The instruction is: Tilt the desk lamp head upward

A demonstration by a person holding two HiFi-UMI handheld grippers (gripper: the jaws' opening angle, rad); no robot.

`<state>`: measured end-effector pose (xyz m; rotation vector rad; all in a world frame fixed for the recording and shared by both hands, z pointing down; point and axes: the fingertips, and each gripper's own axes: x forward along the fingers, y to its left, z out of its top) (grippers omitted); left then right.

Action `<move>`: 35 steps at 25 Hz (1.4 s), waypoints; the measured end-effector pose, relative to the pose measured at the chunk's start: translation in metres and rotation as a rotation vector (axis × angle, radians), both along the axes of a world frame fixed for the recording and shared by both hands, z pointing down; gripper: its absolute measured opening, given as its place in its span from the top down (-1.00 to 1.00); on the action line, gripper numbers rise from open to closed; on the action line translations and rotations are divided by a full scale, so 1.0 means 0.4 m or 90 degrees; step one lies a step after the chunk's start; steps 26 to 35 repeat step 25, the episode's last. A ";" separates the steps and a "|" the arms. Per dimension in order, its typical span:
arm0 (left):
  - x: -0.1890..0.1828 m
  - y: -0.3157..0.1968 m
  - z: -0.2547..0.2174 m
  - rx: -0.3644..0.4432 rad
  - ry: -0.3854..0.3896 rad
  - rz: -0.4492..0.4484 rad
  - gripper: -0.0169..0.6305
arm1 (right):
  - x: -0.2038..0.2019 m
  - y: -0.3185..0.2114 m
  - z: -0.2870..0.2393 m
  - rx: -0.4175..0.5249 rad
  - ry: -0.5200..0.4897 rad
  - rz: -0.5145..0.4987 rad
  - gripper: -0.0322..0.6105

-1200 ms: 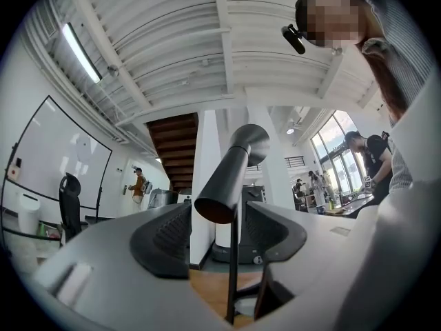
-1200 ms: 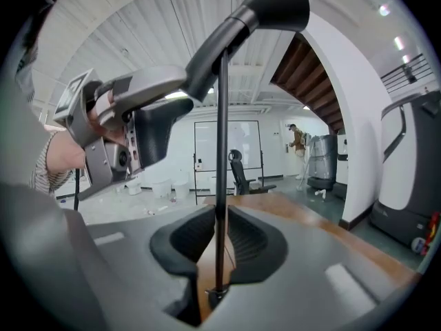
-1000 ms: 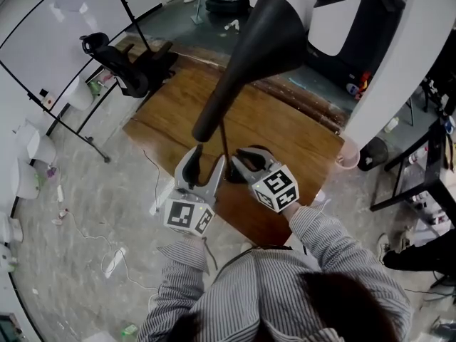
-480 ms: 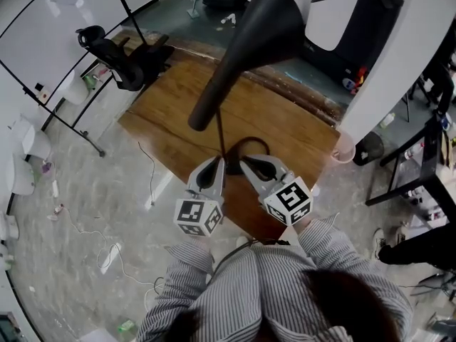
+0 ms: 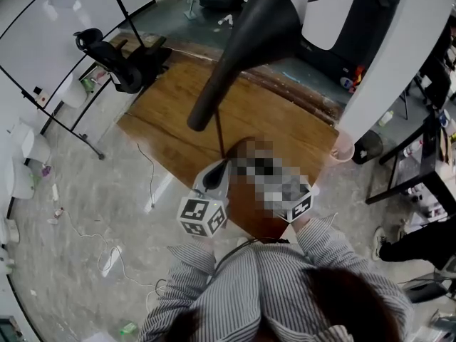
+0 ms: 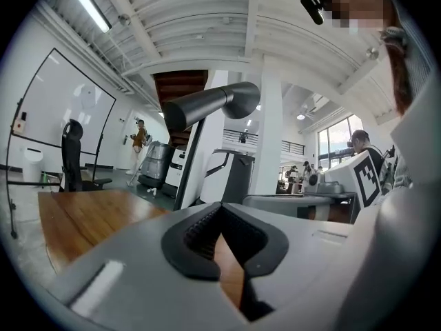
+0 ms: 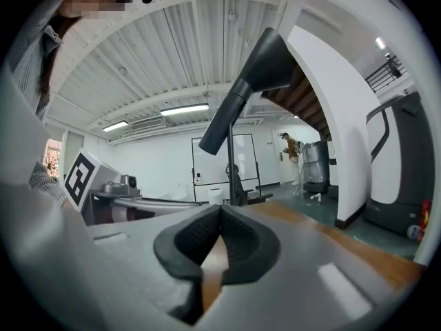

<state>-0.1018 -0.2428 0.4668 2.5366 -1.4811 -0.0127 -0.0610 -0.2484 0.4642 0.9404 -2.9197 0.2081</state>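
Left gripper [image 5: 216, 171] has dropped from the narrow end of the lamp head [image 5: 265, 21] to the foot of the pole [image 5: 220, 132]; its jaws have just been closing on nothing.
Both claws are closed and empty: the left gripper's jaws meet, and so do those of the right gripper [image 7: 220, 209]. The lamp stands on the wooden table [image 5: 165, 112], its head slanted with the wide mouth uppermost, clear of both grippers.

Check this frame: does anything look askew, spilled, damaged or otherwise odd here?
Nothing on the wooden table looks spilled or damaged. The desk lamp stands upright on it, its head steeply slanted. The only oddity is small litter and a white cable strewn over the floor beside the table.
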 end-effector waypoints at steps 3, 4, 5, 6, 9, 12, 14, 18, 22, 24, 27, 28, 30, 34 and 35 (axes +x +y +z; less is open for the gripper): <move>-0.002 -0.001 0.000 -0.002 0.006 0.006 0.94 | -0.007 0.005 0.010 -0.004 0.005 0.001 0.89; -0.002 -0.001 -0.003 0.000 0.006 0.009 0.94 | -0.009 0.007 0.010 -0.004 0.007 0.000 0.89; -0.002 -0.001 -0.007 0.001 0.007 0.011 0.94 | -0.011 0.008 0.009 -0.003 0.008 0.000 0.89; -0.002 -0.002 -0.010 0.001 0.008 0.012 0.94 | -0.011 0.009 0.008 -0.001 0.009 -0.001 0.89; 0.000 -0.004 -0.007 -0.006 0.005 0.011 0.94 | -0.002 0.010 0.006 0.009 0.016 0.000 0.89; 0.005 -0.003 -0.003 -0.008 0.003 0.014 0.94 | 0.008 0.011 0.008 0.007 0.015 0.003 0.89; 0.005 -0.004 -0.004 -0.009 0.004 0.015 0.94 | 0.006 0.013 0.009 0.000 0.013 -0.001 0.89; 0.008 -0.002 -0.006 -0.010 0.003 0.016 0.94 | 0.000 0.020 0.008 -0.002 0.016 -0.007 0.89; 0.022 0.001 -0.004 -0.013 0.007 0.019 0.94 | 0.009 0.022 0.011 -0.003 0.019 -0.005 0.89; 0.032 0.006 -0.004 -0.014 0.008 0.021 0.94 | 0.016 0.026 0.010 -0.004 0.019 -0.005 0.89; 0.037 0.009 -0.004 -0.015 0.008 0.022 0.94 | 0.019 0.028 0.010 -0.005 0.019 -0.005 0.89; 0.037 0.009 -0.004 -0.015 0.008 0.022 0.94 | 0.019 0.028 0.010 -0.005 0.019 -0.005 0.89; 0.037 0.009 -0.004 -0.015 0.008 0.022 0.94 | 0.019 0.028 0.010 -0.005 0.019 -0.005 0.89; 0.037 0.009 -0.004 -0.015 0.008 0.022 0.94 | 0.019 0.028 0.010 -0.005 0.019 -0.005 0.89; 0.037 0.009 -0.004 -0.015 0.008 0.022 0.94 | 0.019 0.028 0.010 -0.005 0.019 -0.005 0.89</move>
